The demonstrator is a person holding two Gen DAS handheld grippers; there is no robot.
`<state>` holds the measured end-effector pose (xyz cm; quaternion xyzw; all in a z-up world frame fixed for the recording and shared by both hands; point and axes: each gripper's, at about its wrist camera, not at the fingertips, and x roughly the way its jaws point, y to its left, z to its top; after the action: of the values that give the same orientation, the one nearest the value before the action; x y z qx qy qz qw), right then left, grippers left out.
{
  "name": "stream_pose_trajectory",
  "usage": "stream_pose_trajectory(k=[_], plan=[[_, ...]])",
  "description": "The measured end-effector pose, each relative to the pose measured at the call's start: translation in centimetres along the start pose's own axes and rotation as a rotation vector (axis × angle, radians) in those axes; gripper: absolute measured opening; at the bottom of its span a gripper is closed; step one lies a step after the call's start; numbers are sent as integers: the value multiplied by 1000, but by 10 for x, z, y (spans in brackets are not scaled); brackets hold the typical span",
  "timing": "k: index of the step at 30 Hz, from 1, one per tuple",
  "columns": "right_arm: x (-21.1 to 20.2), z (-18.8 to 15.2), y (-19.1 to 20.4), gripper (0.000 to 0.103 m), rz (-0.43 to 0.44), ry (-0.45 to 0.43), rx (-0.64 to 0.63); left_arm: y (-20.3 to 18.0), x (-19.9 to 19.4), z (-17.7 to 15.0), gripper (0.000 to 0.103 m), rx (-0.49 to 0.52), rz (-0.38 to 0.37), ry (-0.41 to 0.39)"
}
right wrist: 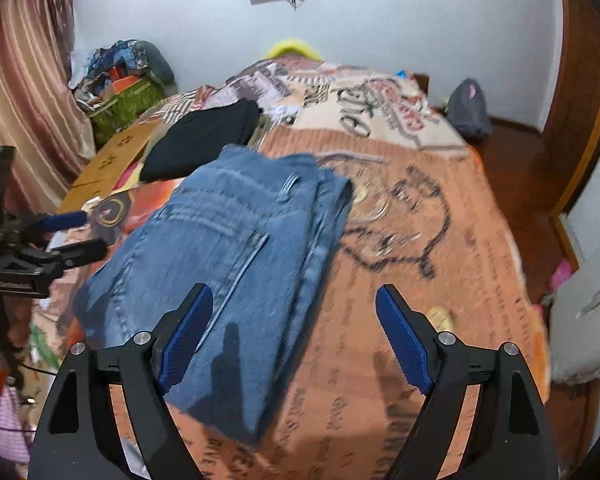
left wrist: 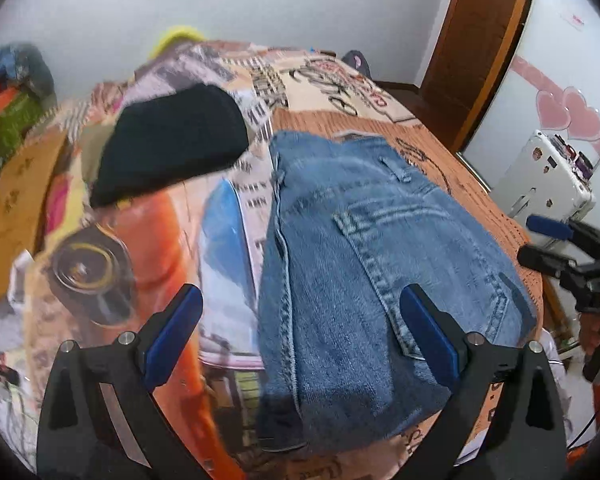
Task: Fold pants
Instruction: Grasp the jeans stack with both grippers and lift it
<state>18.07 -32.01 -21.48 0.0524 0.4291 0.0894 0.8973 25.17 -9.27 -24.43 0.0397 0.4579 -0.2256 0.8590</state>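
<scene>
Blue denim pants [left wrist: 364,280] lie folded in a compact stack on the bed, back pocket facing up; they also show in the right wrist view [right wrist: 228,264]. My left gripper [left wrist: 300,320] is open and empty, hovering above the near left edge of the stack. My right gripper [right wrist: 296,320] is open and empty, above the near right edge of the pants. The right gripper also shows at the right edge of the left wrist view [left wrist: 548,244], and the left gripper at the left edge of the right wrist view [right wrist: 76,236].
A folded black garment [left wrist: 172,140] lies beyond the pants on the printed bedspread [right wrist: 440,240]. A cardboard sheet [right wrist: 112,164] and a pile of bags [right wrist: 128,80] sit at the far left. A white case [left wrist: 540,176] stands right of the bed.
</scene>
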Motion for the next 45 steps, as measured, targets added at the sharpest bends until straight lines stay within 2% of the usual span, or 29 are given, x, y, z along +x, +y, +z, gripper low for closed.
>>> stream_pose_trajectory(k=[4,8,13,24,27,31,34,39,41,45], plan=[[22,-7,0,82,63,70,36,7,24,1,100,-29,-23,47],[45,-4,-9,82,150,114,91,10,36,8,101,-29,-54,37],[72,4,-13,82,224,169,121,18,65,20,103,-69,-136,92],[97,18,-16,92,294,188,67,27,108,41,103,-89,-325,223],[101,22,-16,92,303,189,60,27,115,46,103,-98,-353,239],[107,27,-22,92,328,190,79,22,120,55,103,-79,-354,236],[106,30,-22,85,328,187,79,12,117,61,98,-41,-337,226],[99,35,-16,71,297,176,26,-5,102,66,86,22,-252,182],[96,37,-17,60,280,163,12,-11,96,66,83,44,-223,168],[87,43,-20,48,270,150,3,-19,86,70,75,65,-188,133]])
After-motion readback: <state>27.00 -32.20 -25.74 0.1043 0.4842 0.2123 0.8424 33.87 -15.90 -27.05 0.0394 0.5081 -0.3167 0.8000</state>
